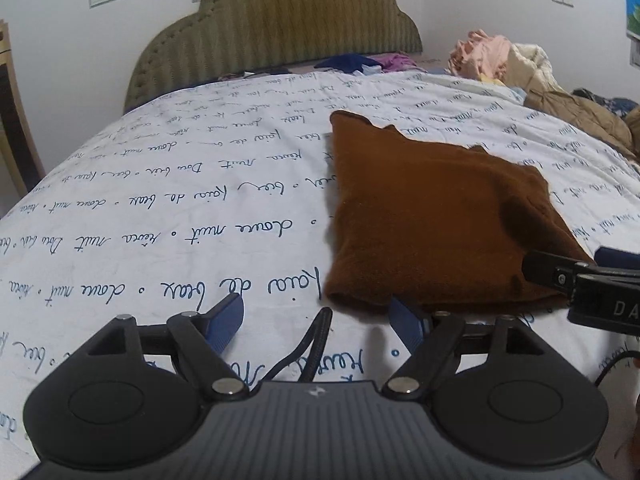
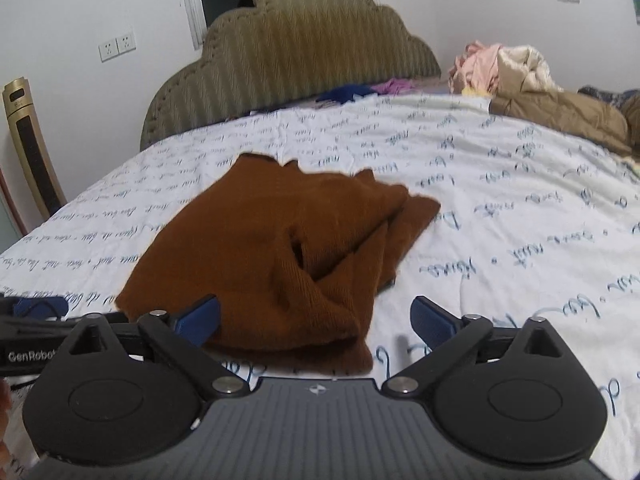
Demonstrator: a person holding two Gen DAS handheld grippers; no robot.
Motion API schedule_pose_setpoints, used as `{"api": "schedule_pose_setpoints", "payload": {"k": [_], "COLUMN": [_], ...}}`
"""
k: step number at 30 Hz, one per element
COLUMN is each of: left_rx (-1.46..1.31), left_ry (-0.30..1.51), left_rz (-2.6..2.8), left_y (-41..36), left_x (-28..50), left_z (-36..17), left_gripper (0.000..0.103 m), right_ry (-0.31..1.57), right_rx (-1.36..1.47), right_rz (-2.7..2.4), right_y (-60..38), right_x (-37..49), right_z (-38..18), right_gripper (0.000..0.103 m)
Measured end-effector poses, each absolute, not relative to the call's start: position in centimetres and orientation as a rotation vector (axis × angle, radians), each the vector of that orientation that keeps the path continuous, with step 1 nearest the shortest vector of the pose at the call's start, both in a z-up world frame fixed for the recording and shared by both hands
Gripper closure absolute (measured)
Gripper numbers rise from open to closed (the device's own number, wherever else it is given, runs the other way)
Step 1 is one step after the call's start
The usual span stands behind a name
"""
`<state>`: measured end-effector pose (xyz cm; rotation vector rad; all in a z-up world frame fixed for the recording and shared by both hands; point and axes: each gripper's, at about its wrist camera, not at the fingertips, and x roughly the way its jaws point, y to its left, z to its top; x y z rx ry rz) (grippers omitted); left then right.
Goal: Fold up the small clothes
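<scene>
Both grippers, left gripper point(image 1: 320, 316) and right gripper point(image 2: 316, 318), are held wide, empty; the soft, light brown garment point(image 2: 272, 248) is best pinched at near corners.

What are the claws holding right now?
Nothing. The left claw and right claw are both open, and the brown sweater lies loose on the bed.

Black grippers, blue fingers point(image 1: 224, 318), silver screws.

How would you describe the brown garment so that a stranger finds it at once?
Start from the bed with the white sheet covered in blue handwriting. The brown garment lies folded in its middle, just ahead of both open grippers. It is the only rust-brown piece and lies alone; the other clothes are heaped far back.
</scene>
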<state>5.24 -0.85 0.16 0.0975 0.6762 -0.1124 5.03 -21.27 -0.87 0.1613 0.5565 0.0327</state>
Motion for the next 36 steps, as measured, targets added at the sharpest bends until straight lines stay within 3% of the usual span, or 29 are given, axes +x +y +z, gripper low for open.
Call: {"api": "schedule_pose_setpoints", "payload": {"k": [7,11,36], "left_rx": [0.052,0.037,0.054], "left_ry": [0.655,0.629,0.642], "left_rz": [-0.071,-0.057,-0.052], "left_y": [-0.2,0.1,0.0], "left_x": [5.9,5.7,5.4], "left_z": [-1.2,-2.0,-3.0], "left_gripper": [0.022,0.014,0.009], "right_ry": [0.568,0.559,0.634], "right_rx": [0.048,0.022,-0.049], "right_rz": [0.005,-0.002,-0.048], "right_y": [-19.1,-18.7,-17.1], "right_x": [5.2,5.1,4.2], "right_z": [-2.5,-2.5,-3.4], "right_gripper": [0.0,0.0,0.0]}}
